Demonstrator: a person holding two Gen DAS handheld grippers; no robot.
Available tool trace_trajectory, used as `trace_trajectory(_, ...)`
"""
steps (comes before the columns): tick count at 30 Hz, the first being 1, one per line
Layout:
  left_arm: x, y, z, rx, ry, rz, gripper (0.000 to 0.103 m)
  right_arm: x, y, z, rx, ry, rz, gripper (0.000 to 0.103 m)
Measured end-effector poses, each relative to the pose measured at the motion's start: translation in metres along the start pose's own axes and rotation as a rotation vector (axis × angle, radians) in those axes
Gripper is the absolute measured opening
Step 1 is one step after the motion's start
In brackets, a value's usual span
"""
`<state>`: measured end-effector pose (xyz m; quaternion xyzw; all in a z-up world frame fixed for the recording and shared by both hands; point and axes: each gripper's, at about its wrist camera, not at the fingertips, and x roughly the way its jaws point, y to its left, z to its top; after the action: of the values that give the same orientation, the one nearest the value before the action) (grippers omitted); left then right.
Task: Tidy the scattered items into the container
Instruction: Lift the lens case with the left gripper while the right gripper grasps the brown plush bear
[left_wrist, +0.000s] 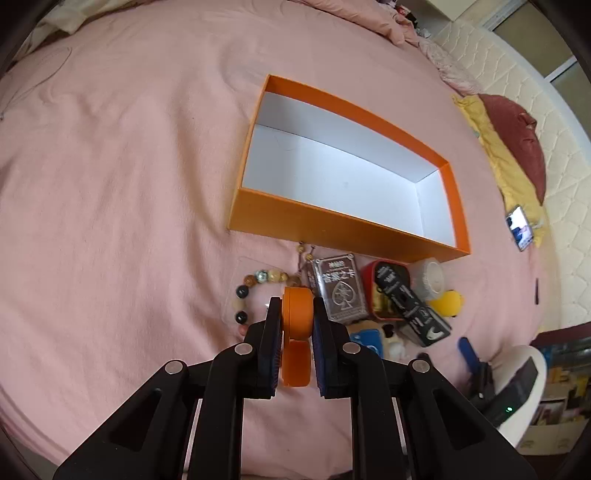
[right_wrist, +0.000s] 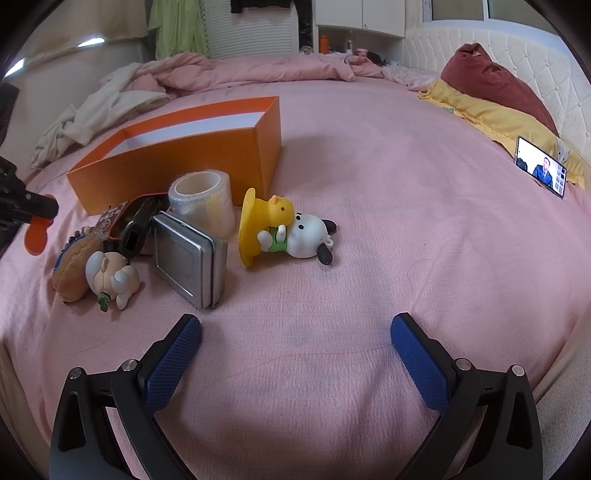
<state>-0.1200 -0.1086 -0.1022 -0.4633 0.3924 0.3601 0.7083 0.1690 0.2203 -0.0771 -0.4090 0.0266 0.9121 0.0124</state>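
My left gripper is shut on an orange plastic piece, held above the pink bed just short of the orange box, whose white inside holds nothing. It also shows at the left edge of the right wrist view. Between it and the box lie a bead bracelet, a silver card tin, a red case, a black tag, a tape roll and a yellow-hatted dog figure. My right gripper is open and empty over bare bedding, near a square metal tin.
A small pig figure and a brown plush item lie left of the metal tin. A phone showing video leans on a yellow pillow with a maroon cushion. A crumpled duvet lies behind the box.
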Motion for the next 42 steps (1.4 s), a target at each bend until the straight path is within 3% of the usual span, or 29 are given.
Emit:
trace_trajectory(7, -0.023, -0.004, 0.003, -0.025, -0.222, -0.009, 0.016, -0.004, 0.0, 0.002, 0.014, 0.036, 0.031, 0.103)
trace_trajectory(10, -0.029, 0.001, 0.002, -0.03, -0.252, -0.024, 0.016, -0.019, 0.005, 0.006, 0.036, 0.024, 0.166, 0.103)
trace_trajectory(12, -0.043, 0.012, -0.001, -0.028, -0.262, 0.008, 0.016, -0.028, 0.02, 0.008, -0.021, 0.017, 0.252, 0.102)
trace_trajectory(14, -0.037, 0.01, -0.003, -0.027, -0.26, 0.019, 0.016, -0.033, 0.041, 0.01, -0.099, 0.034, 0.35, 0.096)
trace_trajectory(16, -0.04, 0.014, -0.003, -0.033, -0.27, 0.018, 0.016, -0.034, 0.061, 0.012, -0.158, 0.053, 0.392, 0.081)
trace_trajectory(19, -0.051, 0.021, -0.006, -0.044, -0.296, -0.005, 0.016, -0.029, 0.094, 0.018, -0.25, 0.069, 0.396, 0.065)
trace_trajectory(27, -0.059, 0.021, -0.009, -0.043, -0.329, -0.042, 0.016, -0.009, 0.14, 0.046, -0.322, 0.058, 0.36, 0.064)
trace_trajectory(33, -0.059, 0.02, -0.008, -0.044, -0.33, -0.058, 0.016, 0.015, 0.169, 0.052, -0.461, 0.136, 0.32, 0.035)
trace_trajectory(36, -0.061, 0.021, -0.008, -0.051, -0.339, -0.075, 0.016, 0.017, 0.161, 0.054, -0.392, 0.166, 0.375, 0.033)
trace_trajectory(39, -0.062, 0.022, -0.008, -0.057, -0.346, -0.087, 0.016, 0.015, 0.134, 0.054, -0.218, 0.193, 0.492, 0.033)
trace_trajectory(42, -0.06, 0.02, -0.007, -0.052, -0.342, -0.087, 0.016, 0.011, 0.105, 0.055, -0.08, 0.201, 0.547, 0.033)
